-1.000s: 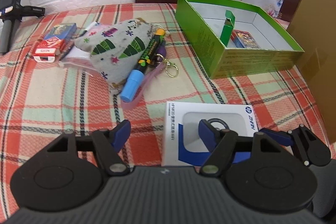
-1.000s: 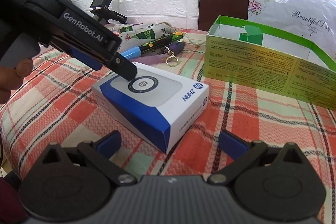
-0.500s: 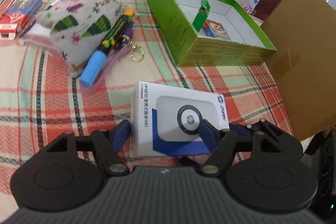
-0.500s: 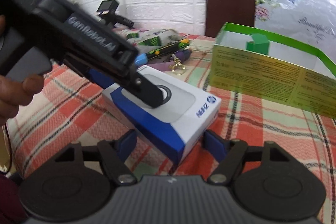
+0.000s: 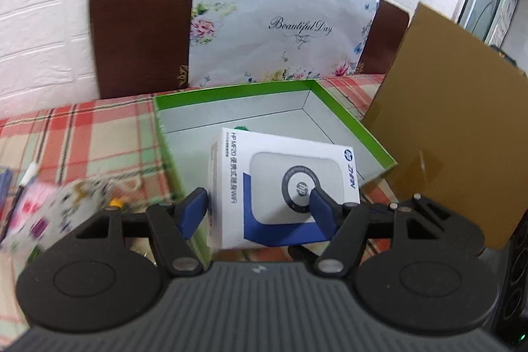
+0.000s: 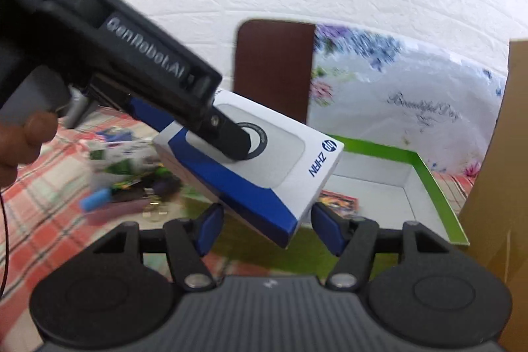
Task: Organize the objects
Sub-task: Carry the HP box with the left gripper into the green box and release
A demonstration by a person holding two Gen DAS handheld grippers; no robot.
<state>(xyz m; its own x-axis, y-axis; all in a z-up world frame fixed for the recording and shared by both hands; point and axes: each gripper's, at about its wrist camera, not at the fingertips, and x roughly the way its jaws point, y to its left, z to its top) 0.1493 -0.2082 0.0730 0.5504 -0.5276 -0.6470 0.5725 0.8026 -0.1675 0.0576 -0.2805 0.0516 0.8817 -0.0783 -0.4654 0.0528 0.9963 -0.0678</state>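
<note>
The left gripper [image 5: 257,208] clamps the white HP box [image 5: 283,187], one finger [image 6: 227,137] pressed on its top face, holding it tilted in the air over the green tray [image 5: 349,121]. The right gripper [image 6: 267,226] gapes wide at six o'clock beneath the box's low corner, holding nothing.

The white-and-blue box [image 5: 283,183] reads "HP" and "ZHAN". The floral bag [image 5: 280,32] reads "Beautiful Day". The left gripper [image 6: 227,141] reads "GenRobot.AI".

Floral bag [image 5: 280,32] against brown chairs [image 5: 142,32].
</note>
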